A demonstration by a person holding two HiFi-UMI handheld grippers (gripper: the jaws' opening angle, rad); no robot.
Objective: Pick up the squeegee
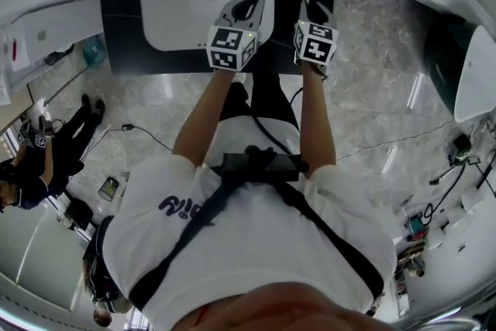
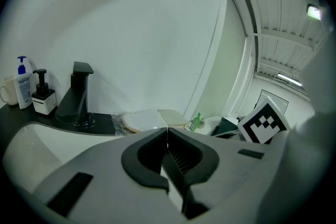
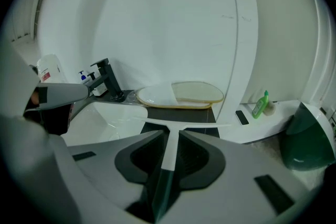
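Squeegee [image 3: 169, 148] at black counter [image 3: 181, 115] w/ white sink [image 3: 107, 119]; marble floor [image 1: 372, 89].

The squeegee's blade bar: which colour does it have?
White. The squeegee shows best in the right gripper view, lying on the dark counter.

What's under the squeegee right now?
The squeegee lies on the black countertop, beside the sink. Its handle's near end is hidden between the right gripper's open jaws.

Bright, even indoor light, ceiling strip lamps [image 2: 287, 77] glowing in the left gripper view, pale glare streaks on the glossy floor [image 1: 372, 50], strong fisheye bending, dark vignetted corners, faint shadows, left hand-held gripper [image 2: 167, 131] soft up close, perhaps slightly motion-blurred.
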